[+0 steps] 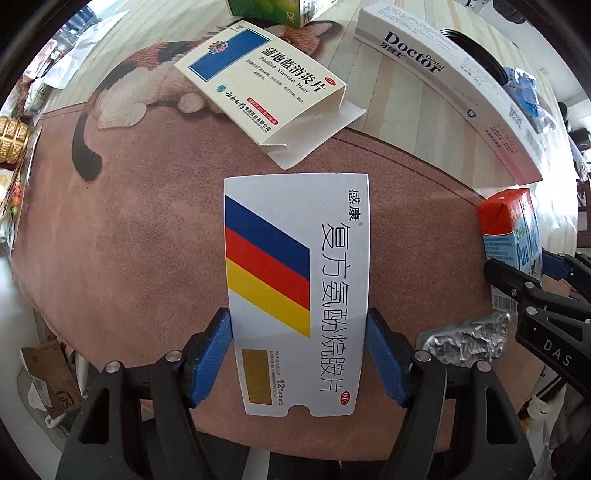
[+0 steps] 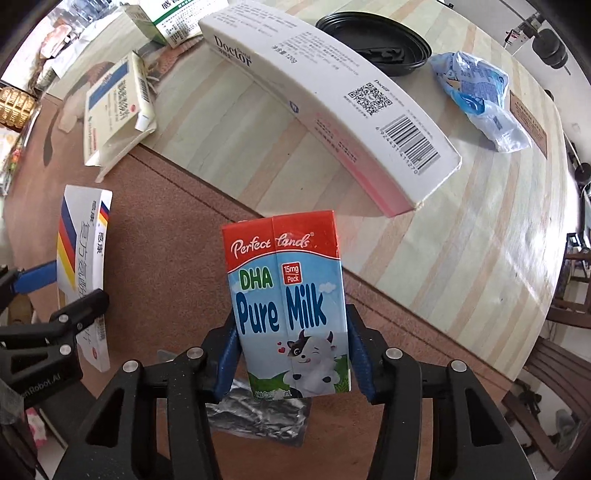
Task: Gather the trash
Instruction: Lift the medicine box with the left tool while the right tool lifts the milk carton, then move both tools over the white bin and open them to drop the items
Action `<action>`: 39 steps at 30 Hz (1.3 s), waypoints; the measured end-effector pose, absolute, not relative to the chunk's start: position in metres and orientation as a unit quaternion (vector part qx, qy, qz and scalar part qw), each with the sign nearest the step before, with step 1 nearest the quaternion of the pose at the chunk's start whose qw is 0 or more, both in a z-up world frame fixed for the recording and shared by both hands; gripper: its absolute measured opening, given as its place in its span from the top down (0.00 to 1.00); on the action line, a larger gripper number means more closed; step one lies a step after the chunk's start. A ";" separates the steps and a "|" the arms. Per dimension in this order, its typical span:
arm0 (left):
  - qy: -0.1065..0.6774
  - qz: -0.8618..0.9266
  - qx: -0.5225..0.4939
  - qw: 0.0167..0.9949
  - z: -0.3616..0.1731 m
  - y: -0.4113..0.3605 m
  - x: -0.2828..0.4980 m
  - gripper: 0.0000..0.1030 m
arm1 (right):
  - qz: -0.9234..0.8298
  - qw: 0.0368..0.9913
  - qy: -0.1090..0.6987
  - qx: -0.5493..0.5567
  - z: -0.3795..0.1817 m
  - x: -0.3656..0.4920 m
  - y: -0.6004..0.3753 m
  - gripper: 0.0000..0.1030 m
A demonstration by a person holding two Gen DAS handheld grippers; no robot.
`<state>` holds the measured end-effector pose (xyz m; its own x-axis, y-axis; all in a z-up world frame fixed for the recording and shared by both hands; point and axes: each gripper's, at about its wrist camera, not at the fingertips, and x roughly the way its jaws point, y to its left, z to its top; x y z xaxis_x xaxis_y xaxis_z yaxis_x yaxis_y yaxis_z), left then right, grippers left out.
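My left gripper (image 1: 299, 354) is shut on a flat white medicine box (image 1: 295, 295) with blue, red and yellow stripes, held above the brown mat. The same box (image 2: 83, 266) shows at the left of the right wrist view. My right gripper (image 2: 291, 354) is shut on a small milk carton (image 2: 288, 306) with a red top, lifted off the table. That carton (image 1: 511, 229) appears at the right edge of the left wrist view. A crumpled silver blister pack (image 2: 258, 413) lies on the mat under the carton, also seen as foil (image 1: 469, 339) beside my left fingers.
On the table lie a white and blue medicine box (image 1: 258, 88) with an open flap, a long white toothpaste box (image 2: 325, 99), a green box (image 1: 280, 11), a black plastic lid (image 2: 376, 40) and a crumpled blue wrapper (image 2: 480, 96). Chairs stand at the right beyond the table edge.
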<state>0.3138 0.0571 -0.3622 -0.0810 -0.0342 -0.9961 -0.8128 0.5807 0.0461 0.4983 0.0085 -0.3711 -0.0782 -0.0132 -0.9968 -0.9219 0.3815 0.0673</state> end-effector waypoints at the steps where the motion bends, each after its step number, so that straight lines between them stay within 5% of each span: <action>1: 0.655 0.328 -0.325 0.599 -0.357 0.054 0.310 0.33 | 0.409 0.562 0.614 -0.374 -0.366 0.497 0.005 0.48; 17: 0.569 0.359 -0.350 0.652 -0.254 0.017 0.216 0.33 | 0.463 0.597 0.587 -0.290 -0.272 0.468 -0.046 0.48; 26: 0.524 0.369 -0.356 0.680 -0.231 -0.023 0.140 0.33 | 0.496 0.602 0.579 -0.237 -0.233 0.383 -0.098 0.48; 33: 0.525 0.359 -0.392 0.665 -0.257 -0.067 0.062 0.33 | 0.492 0.586 0.601 -0.231 -0.265 0.291 -0.158 0.48; 39: 0.551 0.342 -0.453 0.611 -0.346 -0.084 0.014 0.33 | 0.467 0.550 0.646 -0.251 -0.348 0.228 -0.202 0.48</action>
